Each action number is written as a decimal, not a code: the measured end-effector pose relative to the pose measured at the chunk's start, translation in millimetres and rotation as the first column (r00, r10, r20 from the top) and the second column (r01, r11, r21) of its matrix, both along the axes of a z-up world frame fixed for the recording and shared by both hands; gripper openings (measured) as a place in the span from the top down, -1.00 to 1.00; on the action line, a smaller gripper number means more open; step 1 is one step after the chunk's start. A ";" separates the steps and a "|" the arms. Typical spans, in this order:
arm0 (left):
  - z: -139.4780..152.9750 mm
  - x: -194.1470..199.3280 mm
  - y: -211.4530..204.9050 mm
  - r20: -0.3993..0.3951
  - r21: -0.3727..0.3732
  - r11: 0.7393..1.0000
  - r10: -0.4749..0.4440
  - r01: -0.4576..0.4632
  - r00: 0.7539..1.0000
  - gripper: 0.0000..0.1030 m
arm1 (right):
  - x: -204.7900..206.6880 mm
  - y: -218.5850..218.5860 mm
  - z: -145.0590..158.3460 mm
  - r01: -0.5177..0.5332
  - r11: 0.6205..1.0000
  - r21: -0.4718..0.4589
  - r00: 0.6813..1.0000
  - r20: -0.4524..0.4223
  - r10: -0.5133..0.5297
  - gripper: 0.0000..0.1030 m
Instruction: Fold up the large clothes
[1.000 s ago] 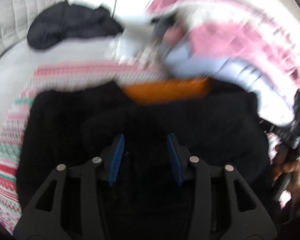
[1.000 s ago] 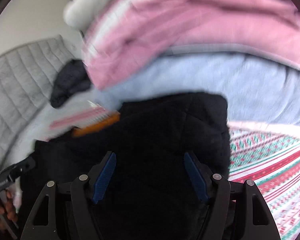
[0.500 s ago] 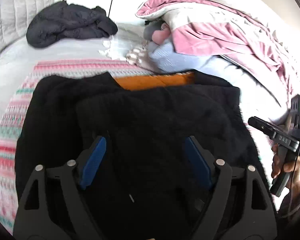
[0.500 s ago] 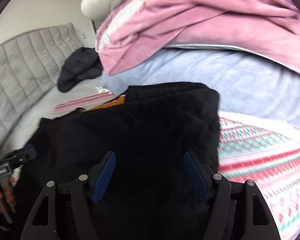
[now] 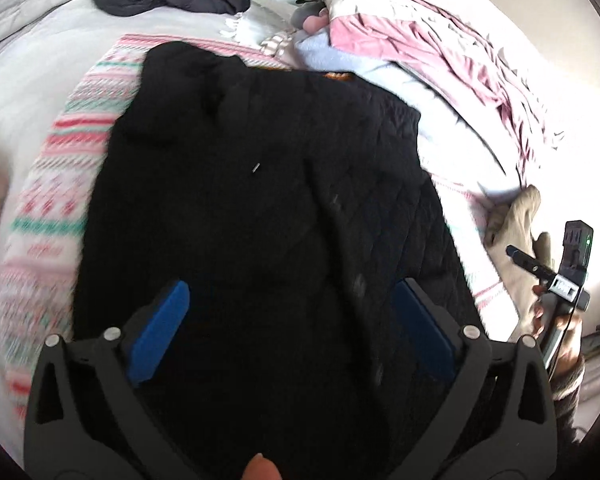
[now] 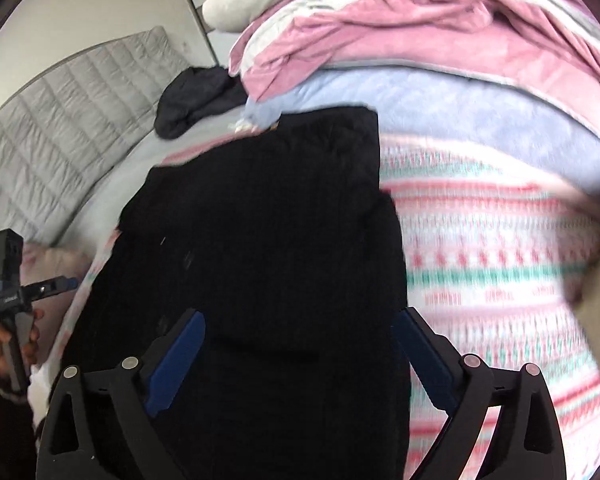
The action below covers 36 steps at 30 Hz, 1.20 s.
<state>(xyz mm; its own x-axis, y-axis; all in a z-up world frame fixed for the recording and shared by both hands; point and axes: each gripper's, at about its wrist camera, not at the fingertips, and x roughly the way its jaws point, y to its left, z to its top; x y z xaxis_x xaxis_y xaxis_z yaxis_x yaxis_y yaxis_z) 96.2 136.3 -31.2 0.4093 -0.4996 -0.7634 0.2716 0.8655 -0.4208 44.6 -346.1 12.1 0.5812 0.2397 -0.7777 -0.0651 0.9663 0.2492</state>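
garment: black quilted jacket lying folded on the patterned blanket on the bed, orange lining peeking out at 12 o'clock.
left hand-held gripper: released, its jaws have just been opening wide; nothing clamped, jacket merely under them.
right hand-held gripper: released likewise, jaws just widened, empty above the jacket's 3 o'clock edge.
step, judged: letting go after a fold.
doing it well: lift clear without snagging cloth, then regrasp both corners of one edge evenly.
hazard: pink duvet at 1 o'clock crowds the far edge.
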 end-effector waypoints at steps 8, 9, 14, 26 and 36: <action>-37.0 -66.7 62.8 -0.116 0.078 0.997 0.027 -0.018 0.993 -0.98 | -64.3 -32.8 -38.5 0.047 0.990 0.136 0.986 -0.166 -0.024 -0.90; -42.2 -71.6 70.3 -0.122 0.099 0.995 0.039 -0.027 0.992 -0.98 | -71.5 -33.5 -44.7 0.042 0.992 0.119 0.984 -0.179 -0.020 -0.90; -74.2 -88.6 103.6 -0.209 0.083 0.996 0.057 -0.041 0.976 -0.98 | -93.3 -38.1 -81.1 0.049 0.988 0.145 0.963 -0.270 -0.008 -0.90; -106.1 -106.4 94.1 -0.262 0.062 0.998 -0.012 0.029 0.965 -0.96 | -100.6 -44.9 -123.0 0.136 0.940 0.313 0.918 -0.398 -0.001 -0.91; -106.8 -132.3 90.6 -0.263 -0.051 0.998 -0.044 0.032 0.964 -0.16 | -113.1 -38.5 -135.1 0.162 0.875 0.455 0.917 -0.397 0.036 -0.16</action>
